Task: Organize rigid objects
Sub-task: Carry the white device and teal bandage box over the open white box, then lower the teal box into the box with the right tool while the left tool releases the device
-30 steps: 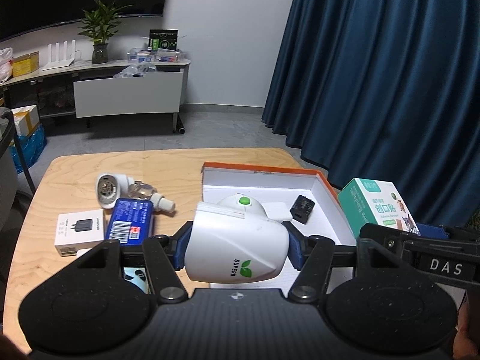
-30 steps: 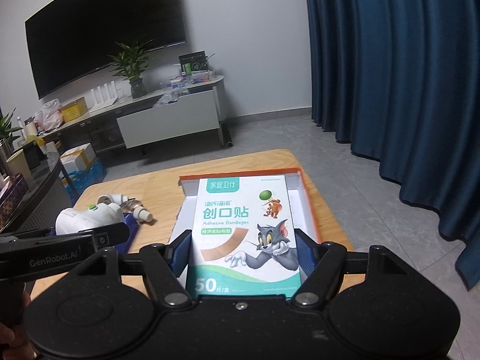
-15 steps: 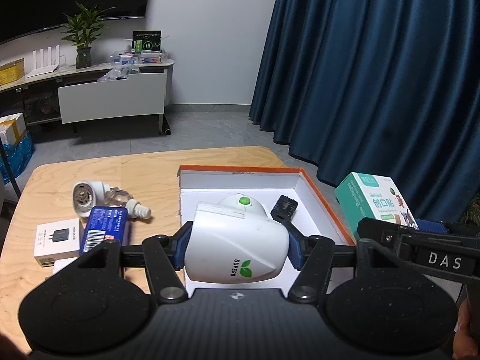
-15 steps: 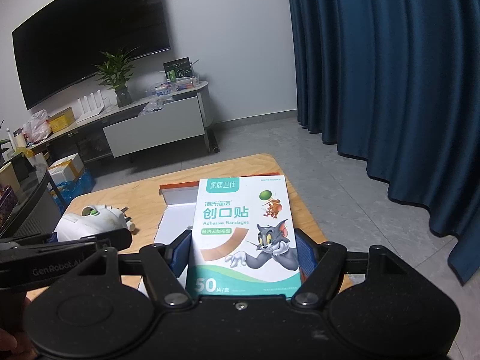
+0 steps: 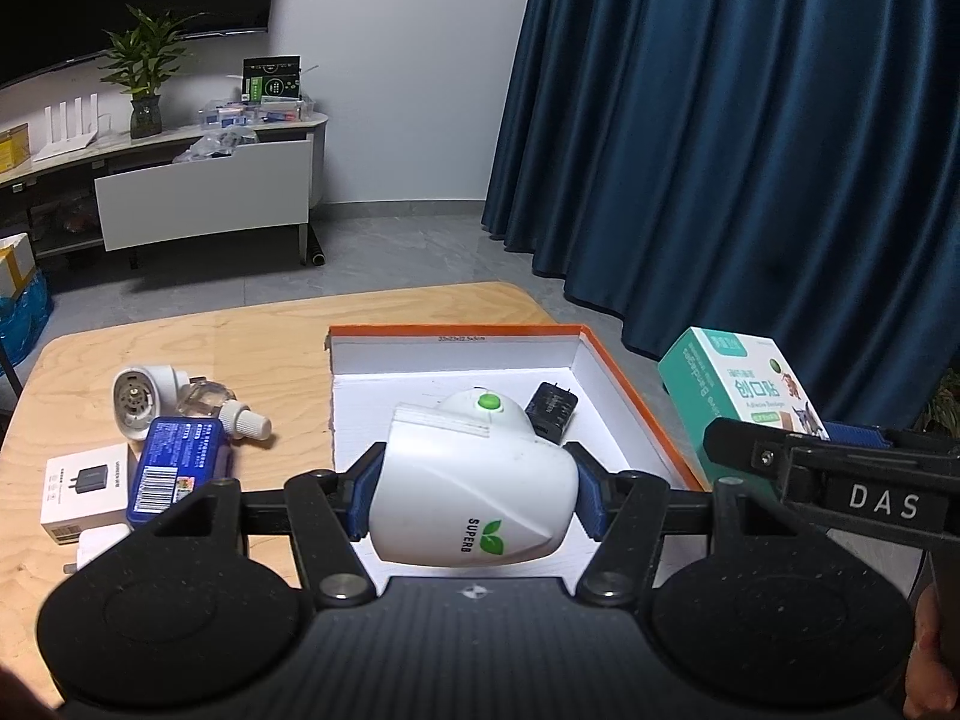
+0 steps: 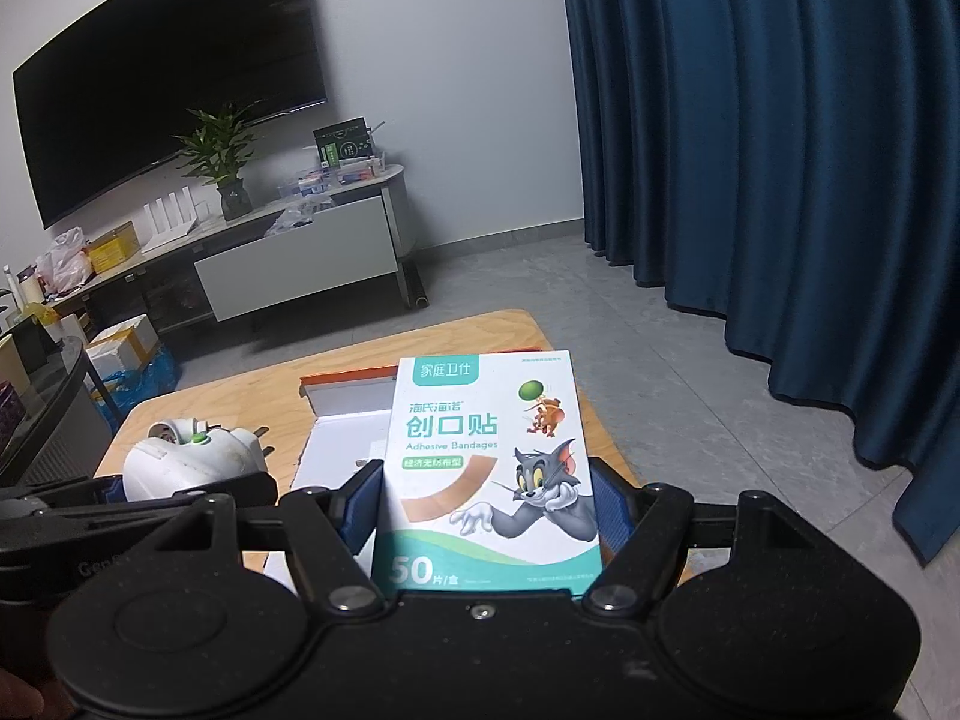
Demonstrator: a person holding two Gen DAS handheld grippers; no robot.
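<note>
My left gripper (image 5: 473, 492) is shut on a white rounded device (image 5: 474, 495) with a green button and a SUPERB label, held above the near part of an open white box with an orange rim (image 5: 624, 378). A black charger (image 5: 552, 419) lies inside the box. My right gripper (image 6: 487, 498) is shut on a teal and white adhesive bandage box (image 6: 489, 462), held up to the right of the orange-rimmed box (image 6: 345, 387). The bandage box also shows in the left wrist view (image 5: 729, 402), and the white device in the right wrist view (image 6: 186, 462).
On the wooden table (image 5: 198, 348), left of the box, lie a white plug-in device with a clear bottle (image 5: 174, 399), a blue packet (image 5: 180, 465) and a white charger carton (image 5: 84, 489). A dark blue curtain (image 5: 750, 150) hangs at the right. A TV cabinet (image 5: 204, 192) stands behind.
Both grippers have drawn back and to the right with their loads still held. The table and the box now sit lower and further off in the right wrist view.
</note>
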